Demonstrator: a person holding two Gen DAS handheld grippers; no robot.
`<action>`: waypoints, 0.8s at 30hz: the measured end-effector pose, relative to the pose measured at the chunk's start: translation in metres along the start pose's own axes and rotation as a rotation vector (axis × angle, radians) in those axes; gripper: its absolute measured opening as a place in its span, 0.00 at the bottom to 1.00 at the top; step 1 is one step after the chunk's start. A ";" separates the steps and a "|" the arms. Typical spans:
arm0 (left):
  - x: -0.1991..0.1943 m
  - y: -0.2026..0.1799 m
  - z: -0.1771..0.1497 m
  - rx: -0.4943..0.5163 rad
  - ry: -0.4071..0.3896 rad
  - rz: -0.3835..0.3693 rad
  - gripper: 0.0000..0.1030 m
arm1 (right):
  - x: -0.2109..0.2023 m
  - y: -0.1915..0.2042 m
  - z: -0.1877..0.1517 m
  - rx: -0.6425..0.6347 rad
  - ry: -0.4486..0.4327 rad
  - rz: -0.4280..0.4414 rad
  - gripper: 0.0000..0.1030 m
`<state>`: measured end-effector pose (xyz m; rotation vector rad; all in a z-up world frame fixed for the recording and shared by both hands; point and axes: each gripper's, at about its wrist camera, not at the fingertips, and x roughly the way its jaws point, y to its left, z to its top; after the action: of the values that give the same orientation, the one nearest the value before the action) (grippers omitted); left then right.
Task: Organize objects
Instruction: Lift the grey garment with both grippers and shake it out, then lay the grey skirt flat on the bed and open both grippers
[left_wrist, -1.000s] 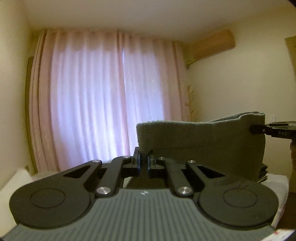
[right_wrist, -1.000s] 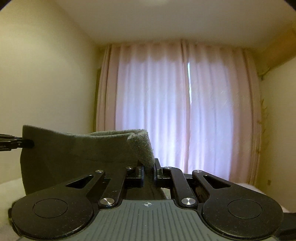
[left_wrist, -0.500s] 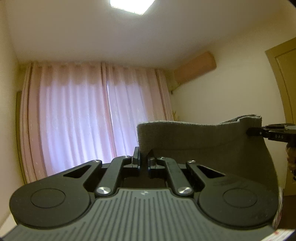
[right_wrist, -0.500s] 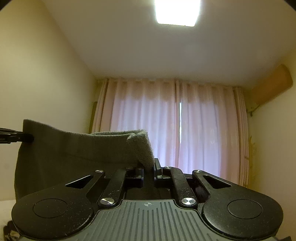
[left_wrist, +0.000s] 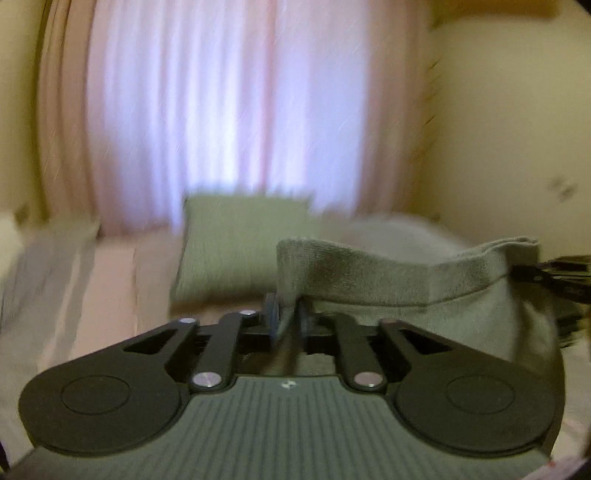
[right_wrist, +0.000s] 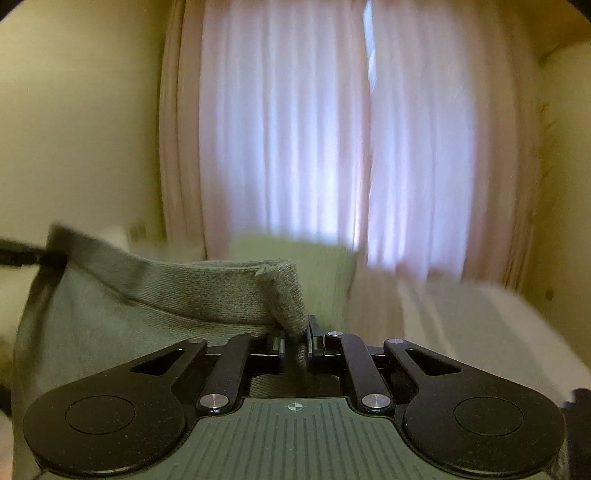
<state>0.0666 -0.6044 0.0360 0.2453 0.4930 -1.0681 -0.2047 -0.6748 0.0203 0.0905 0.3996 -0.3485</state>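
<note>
Between the two tongs hangs a grey towel (left_wrist: 424, 291), stretched by its upper hem above the bed (left_wrist: 110, 280). Left tongs (left_wrist: 286, 317) pinch one corner tight; right tongs (right_wrist: 295, 341) clamp the other. Farther off lie a green pillow (left_wrist: 240, 243) and pink curtains (right_wrist: 332, 129).

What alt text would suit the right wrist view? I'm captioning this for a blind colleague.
The right gripper pinches one corner of a grey-green knit cloth, whose far corner another gripper's tip holds at the left edge. Behind are a pale green pillow and closed pink curtains.
</note>
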 end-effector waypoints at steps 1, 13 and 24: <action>0.039 0.005 -0.012 -0.024 0.050 0.043 0.15 | 0.041 -0.016 -0.016 0.006 0.063 0.021 0.21; 0.019 0.069 -0.217 -0.219 0.389 0.181 0.16 | 0.119 -0.066 -0.182 0.201 0.454 -0.009 0.35; -0.158 0.075 -0.373 -0.290 0.568 0.119 0.25 | -0.058 0.006 -0.254 0.381 0.569 -0.153 0.41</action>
<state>-0.0281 -0.2888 -0.2112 0.3166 1.1192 -0.7889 -0.3458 -0.6121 -0.1899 0.5410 0.9028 -0.5477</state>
